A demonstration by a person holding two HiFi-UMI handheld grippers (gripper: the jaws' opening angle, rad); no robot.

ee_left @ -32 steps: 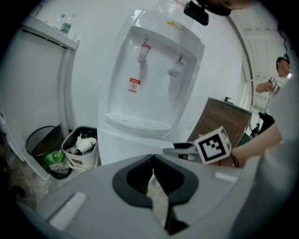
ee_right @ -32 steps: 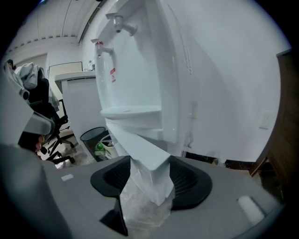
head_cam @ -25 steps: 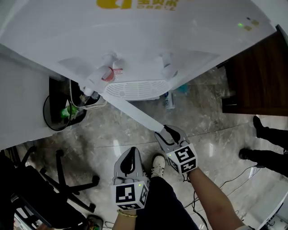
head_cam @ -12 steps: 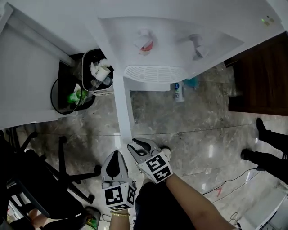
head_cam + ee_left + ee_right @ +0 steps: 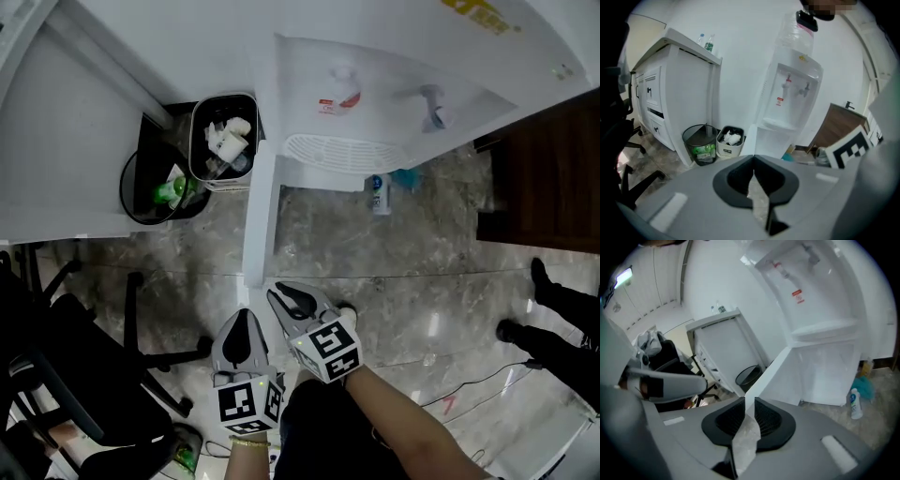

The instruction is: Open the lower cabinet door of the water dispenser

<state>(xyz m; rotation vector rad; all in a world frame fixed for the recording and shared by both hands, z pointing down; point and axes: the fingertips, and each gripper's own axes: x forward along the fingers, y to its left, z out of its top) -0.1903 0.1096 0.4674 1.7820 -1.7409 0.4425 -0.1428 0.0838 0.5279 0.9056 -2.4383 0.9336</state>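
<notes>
Illegibly, yellow lettering (image 5: pixel 480 15) marks the water dispenser (image 5: pixel 394 66).

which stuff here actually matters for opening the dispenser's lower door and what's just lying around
For the job:
- water dispenser
- lower cabinet door, standing open

Just lying about:
- black wire bin
- white bin of rubbish
- bottle at the dispenser's foot
- office chair
- dark wooden cabinet

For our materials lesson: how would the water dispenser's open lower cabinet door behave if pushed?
The cabinet door looks a thin flat panel, so probably stiff and light. Standing swung out from one edge, it should pivot easily.
</notes>
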